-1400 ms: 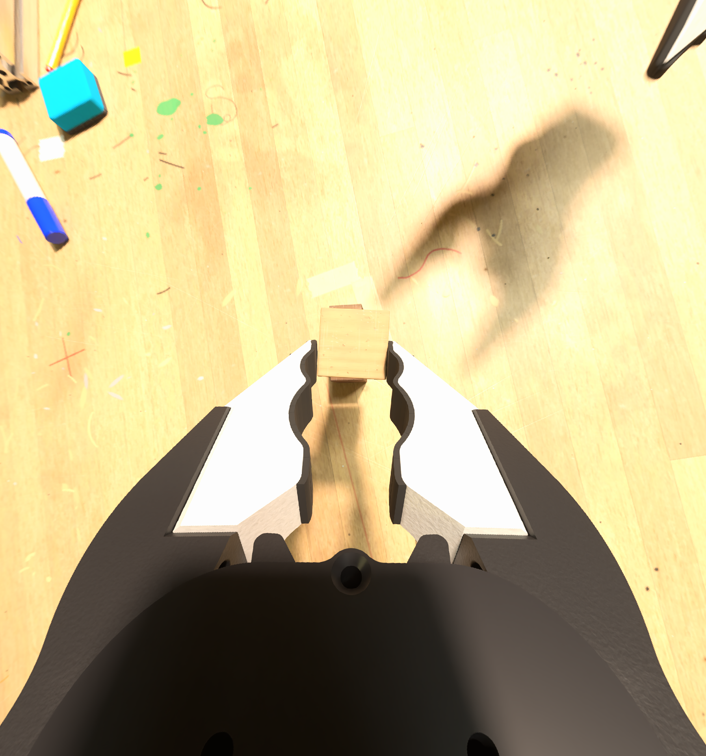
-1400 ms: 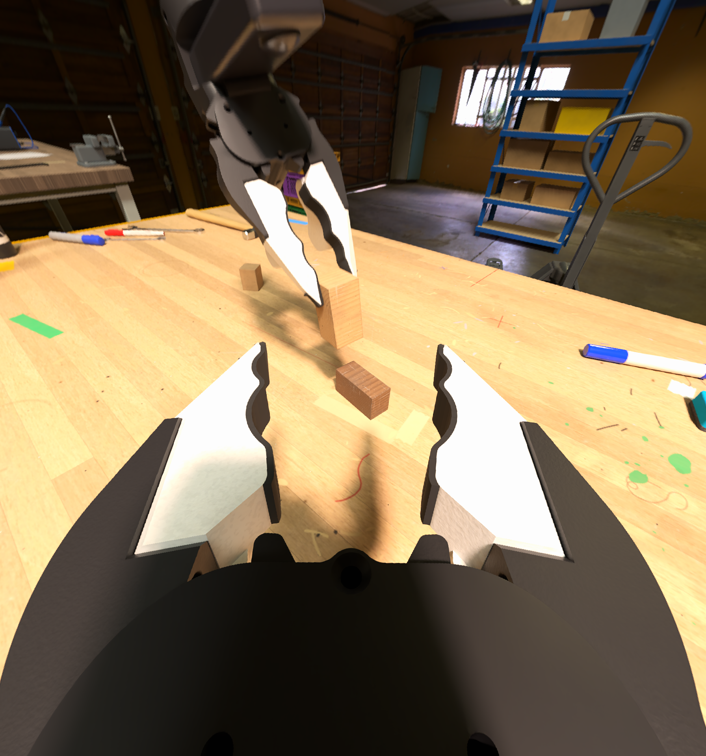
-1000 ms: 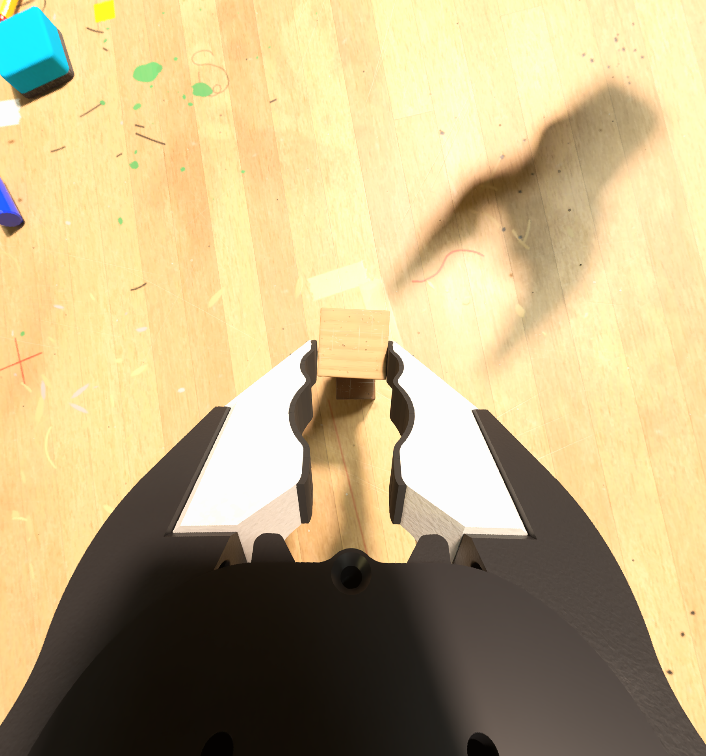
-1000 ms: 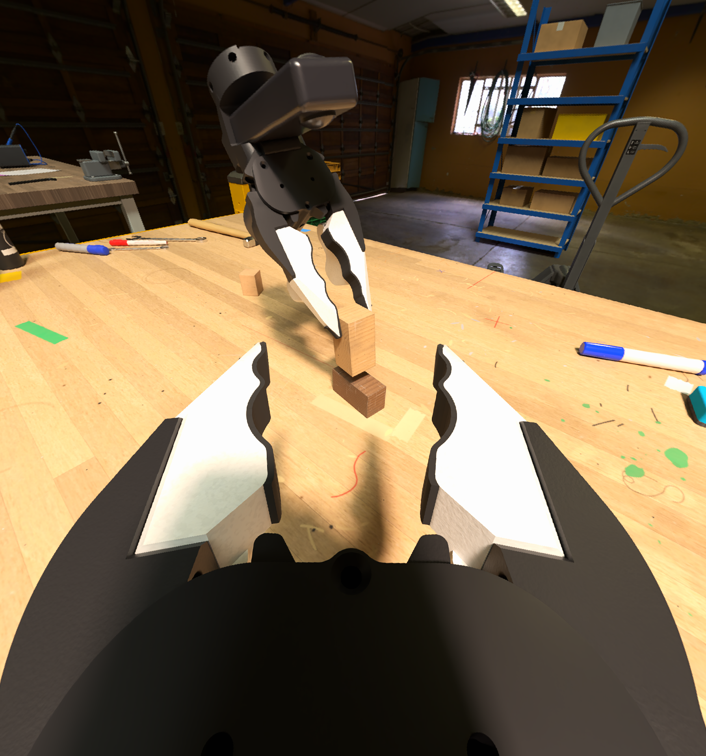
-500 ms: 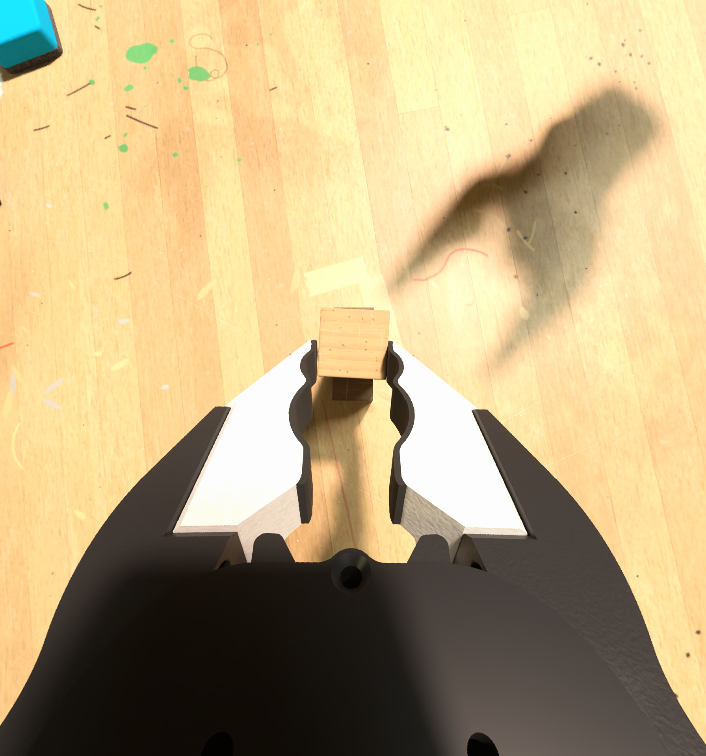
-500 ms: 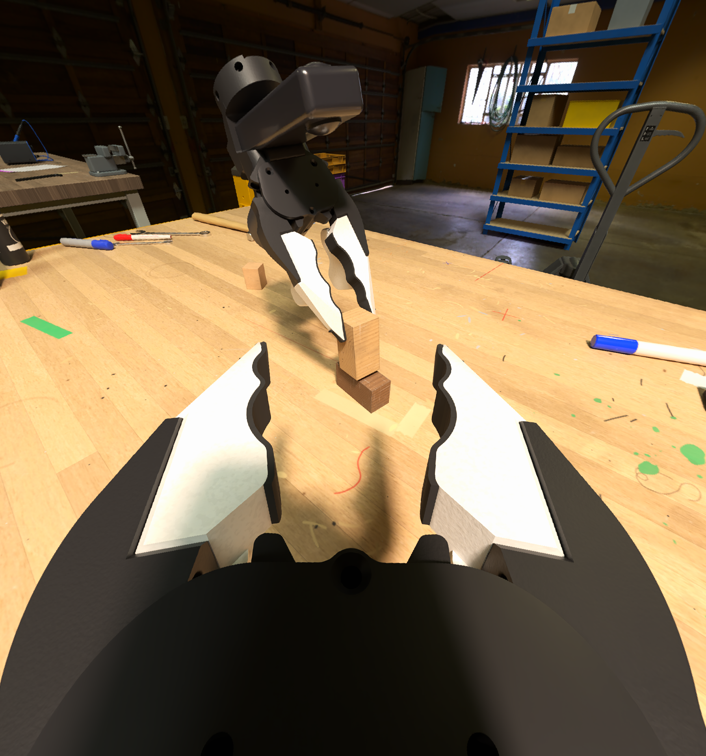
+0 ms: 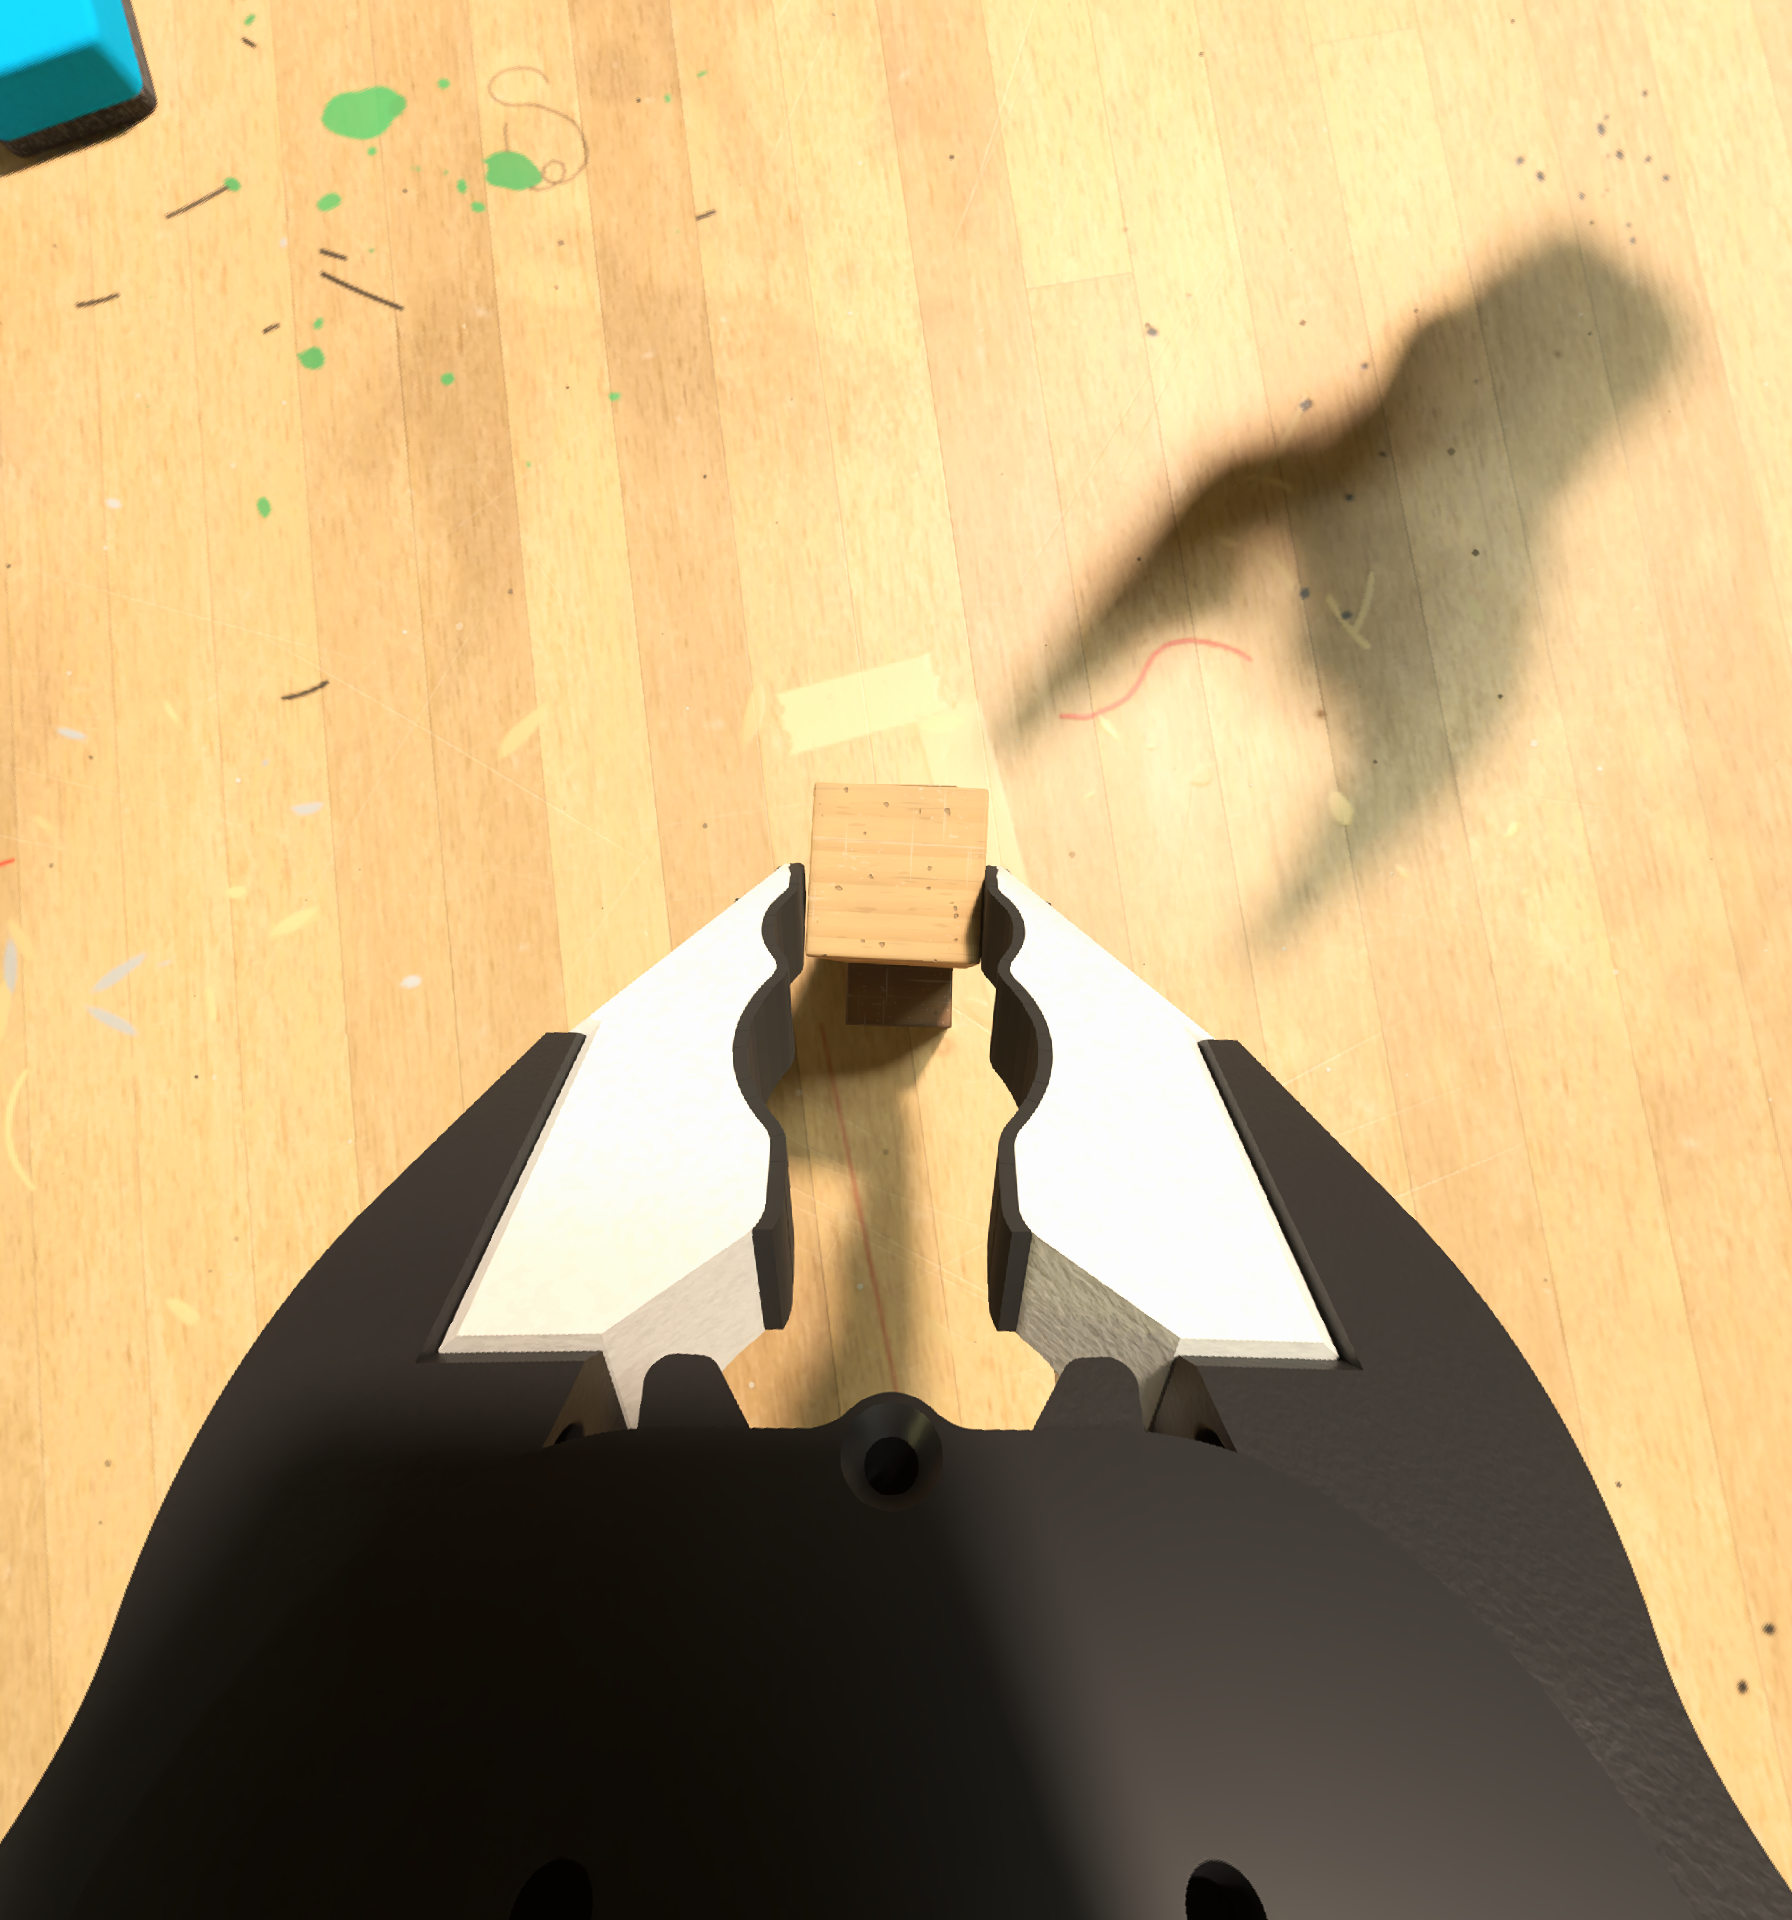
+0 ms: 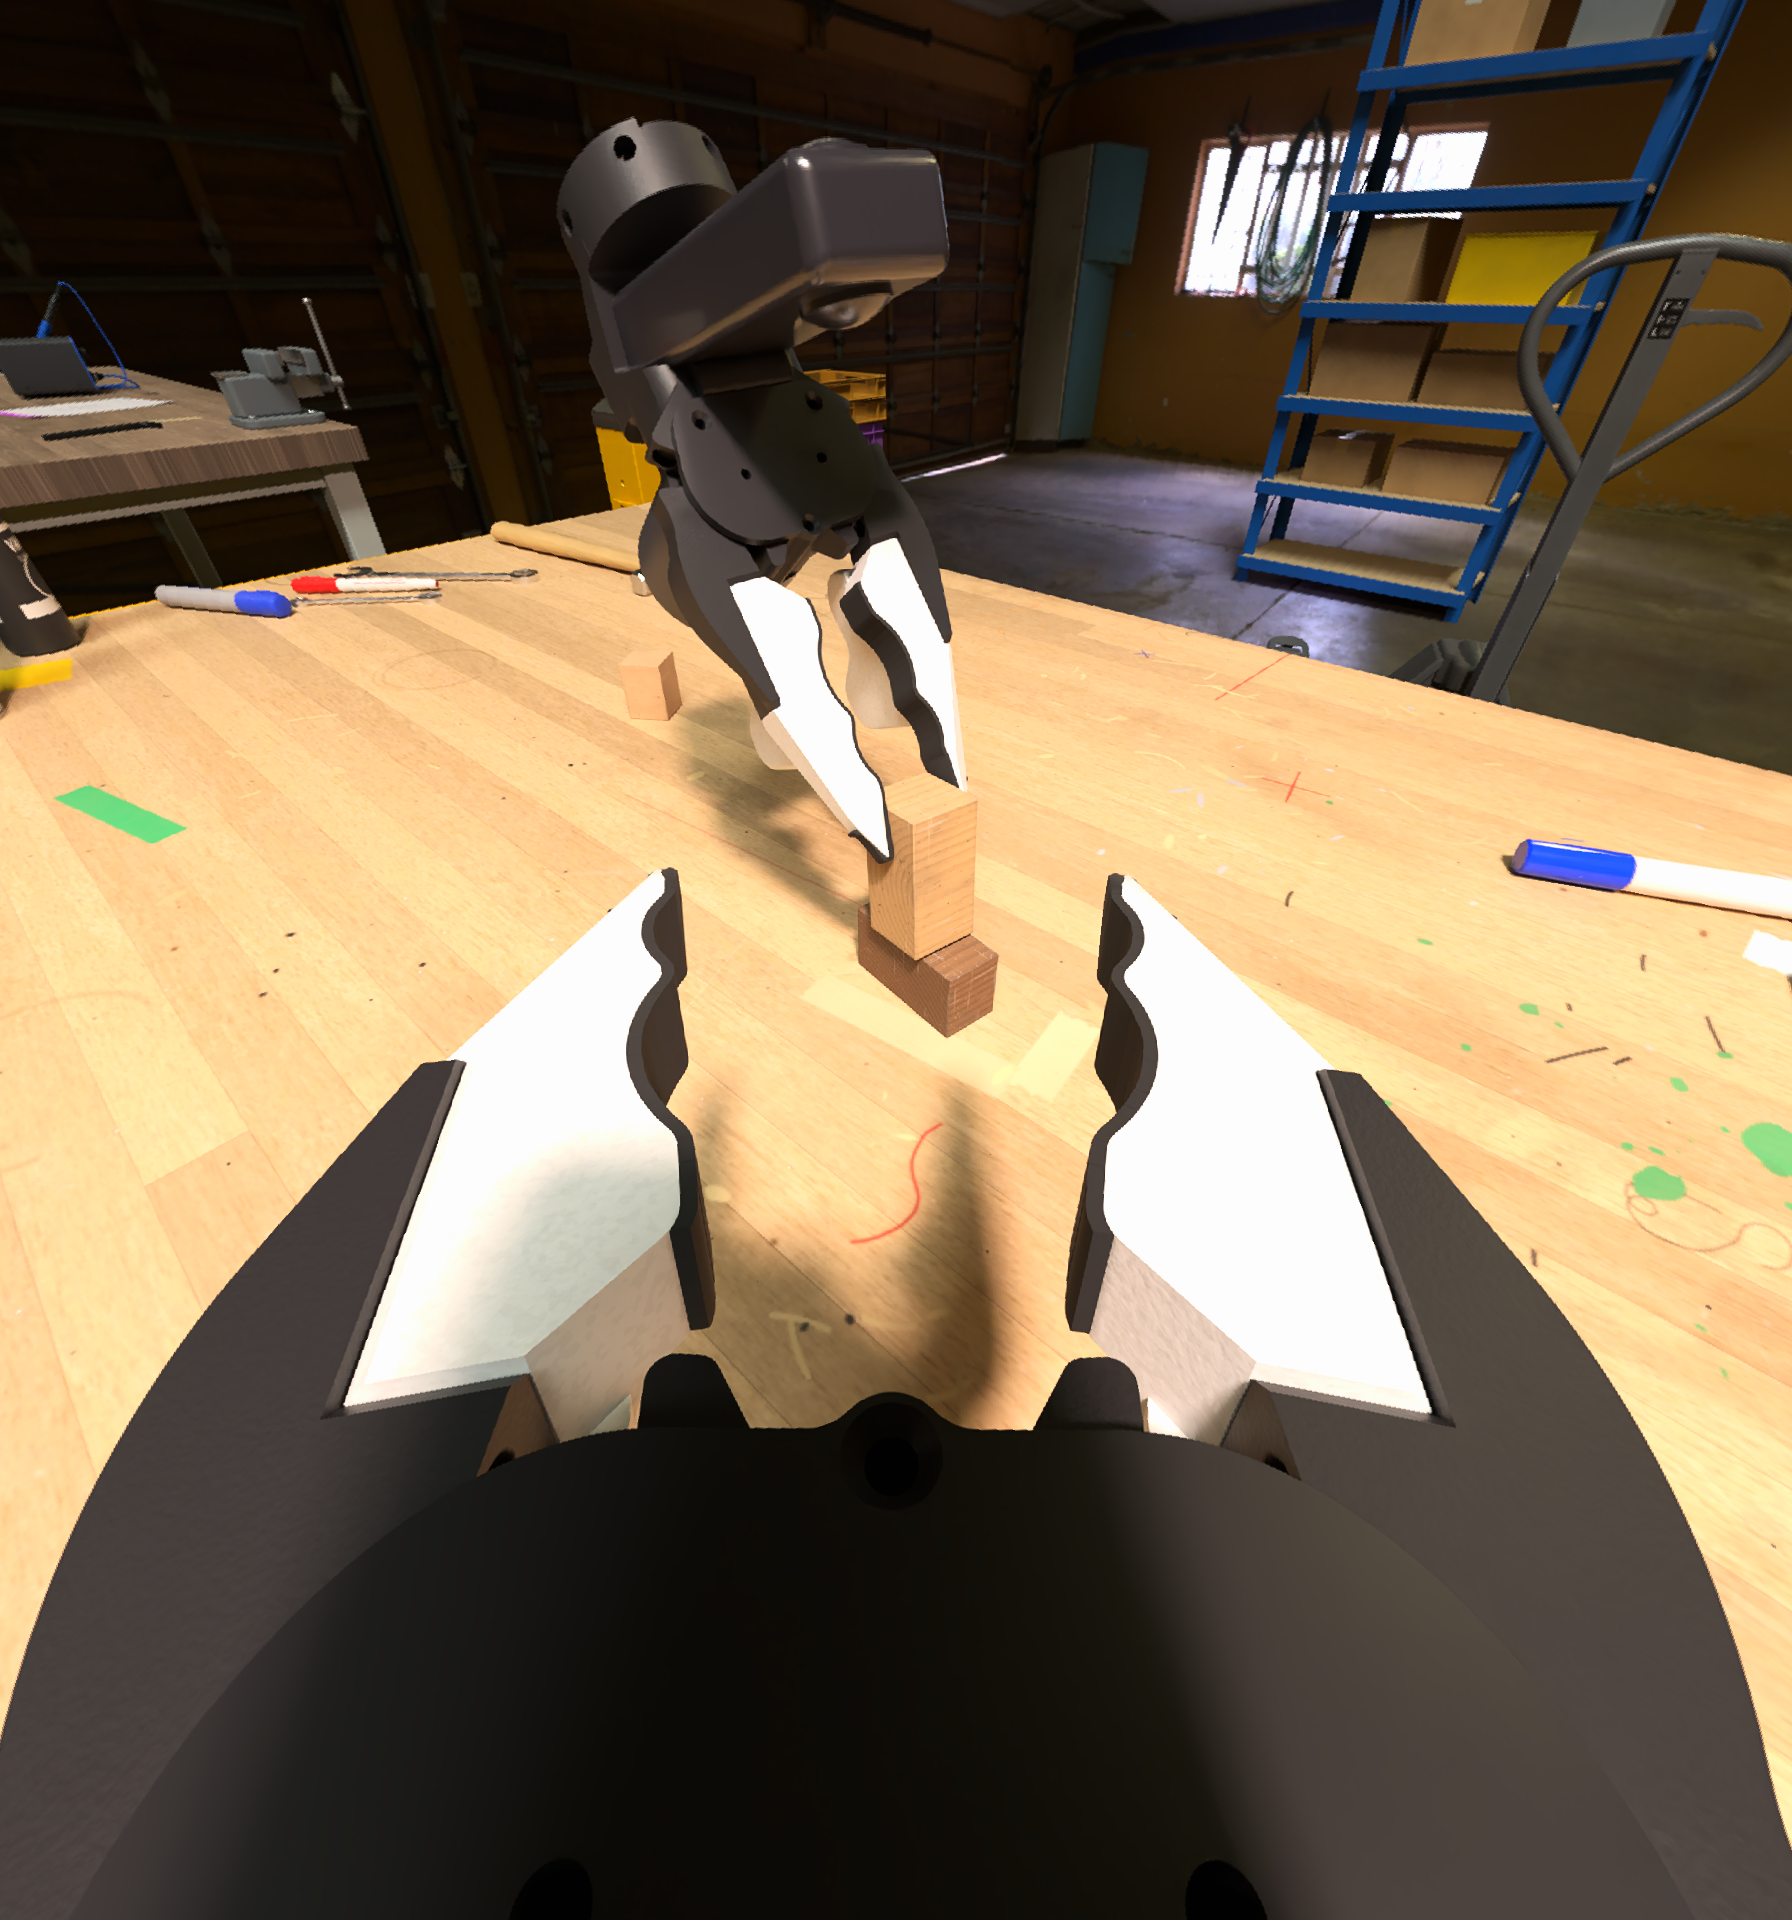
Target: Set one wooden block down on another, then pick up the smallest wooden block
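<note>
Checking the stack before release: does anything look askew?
Yes. The light block, gripped by the left gripper, sits toward one end of the dark block rather than centred, leaving the dark block's other end uncovered. Both look upright, not tilted.

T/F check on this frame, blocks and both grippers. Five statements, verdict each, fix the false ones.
1. The left gripper grips the tall light block by its top end. True.
2. The light block stands on the dark brown block. True.
3. The right gripper is closed on the dark brown block. False: its jaws are wide apart, empty, short of the stack.
4. The small cube sits on top of the stack. False: it sits alone on the workbench, beyond the left gripper.
5. A blue-capped marker lies right of the stack in the right wrist view. True.
</note>
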